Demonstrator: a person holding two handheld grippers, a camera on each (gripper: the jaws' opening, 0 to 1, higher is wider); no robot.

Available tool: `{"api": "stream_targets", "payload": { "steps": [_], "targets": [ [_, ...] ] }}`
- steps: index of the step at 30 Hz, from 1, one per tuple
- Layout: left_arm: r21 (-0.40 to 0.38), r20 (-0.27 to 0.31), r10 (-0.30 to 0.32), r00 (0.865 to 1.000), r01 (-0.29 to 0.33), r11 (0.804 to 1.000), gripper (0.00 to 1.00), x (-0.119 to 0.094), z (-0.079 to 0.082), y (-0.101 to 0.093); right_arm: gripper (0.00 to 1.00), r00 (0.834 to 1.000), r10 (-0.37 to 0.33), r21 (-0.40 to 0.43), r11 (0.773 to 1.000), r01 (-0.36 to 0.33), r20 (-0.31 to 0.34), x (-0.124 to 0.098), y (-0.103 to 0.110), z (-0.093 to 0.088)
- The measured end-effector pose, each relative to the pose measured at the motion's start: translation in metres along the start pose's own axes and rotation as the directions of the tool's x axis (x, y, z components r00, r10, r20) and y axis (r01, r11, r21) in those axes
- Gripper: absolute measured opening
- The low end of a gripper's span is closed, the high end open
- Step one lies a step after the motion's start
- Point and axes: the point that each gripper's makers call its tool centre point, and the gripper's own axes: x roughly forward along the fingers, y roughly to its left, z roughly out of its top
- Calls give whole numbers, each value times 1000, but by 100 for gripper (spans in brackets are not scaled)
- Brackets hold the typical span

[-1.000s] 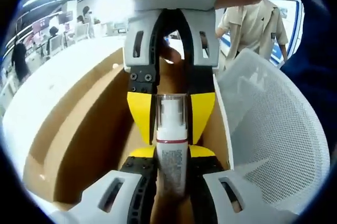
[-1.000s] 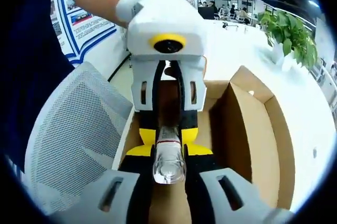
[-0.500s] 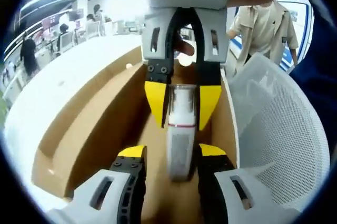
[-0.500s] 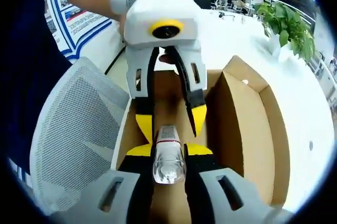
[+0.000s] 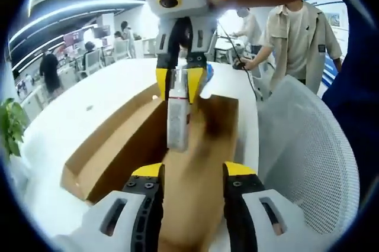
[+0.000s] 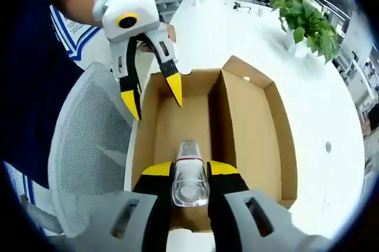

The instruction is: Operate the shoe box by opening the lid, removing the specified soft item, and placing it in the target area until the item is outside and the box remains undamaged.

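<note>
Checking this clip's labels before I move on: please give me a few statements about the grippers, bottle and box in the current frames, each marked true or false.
1. The right gripper holds the bottle between its jaws. True.
2. The left gripper is clamped on the bottle. False: its jaws are spread apart with nothing between them.
3. The cardboard box is open. True: its brown inside shows.
4. The bottle lies flat on the box floor. False: the right gripper holds it up above the box.
5. A potted plant stands on the white table. True.
</note>
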Motion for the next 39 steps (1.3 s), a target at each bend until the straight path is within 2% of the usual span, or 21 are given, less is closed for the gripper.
{"api": "stream_targets", "payload": {
  "steps": [3, 8, 12, 15, 23, 28, 34, 39],
  "targets": [
    [-28, 29, 31, 999, -30, 999, 42, -5, 3, 2, 18, 1000, -7, -4, 1000, 7, -19, -12, 0, -4],
    [-32, 20, 47, 999, -46, 998, 44, -6, -2, 4, 18, 998, -31, -3, 1000, 31, -46, -32, -4, -10],
    [-32, 23, 40, 999, -39, 999, 44, -5, -1, 2, 18, 996, -46, -4, 999, 46, -73, -47, -5, -16],
    [-25, 19, 34, 999, -34, 999, 42, -1, 1, 1, 18, 991, -54, -22, 998, 51, -126, -60, -5, -27],
    [-21, 39, 25, 999, -25, 999, 42, 7, 10, -1, 18, 975, -68, -33, 997, 62, -210, -90, -10, -48],
    [-26, 50, 26, 998, -25, 999, 41, 8, 12, -4, 18, 961, -90, -34, 996, 84, -263, -107, -19, -69],
    [-32, 40, 26, 999, -25, 999, 41, 10, 9, -7, 18, 933, -105, -22, 994, 104, -344, -125, -33, -106],
    [-40, 32, 22, 999, -20, 999, 41, 14, 6, -10, 18, 916, -105, 0, 994, 114, -387, -131, -43, -135]
  ]
}}
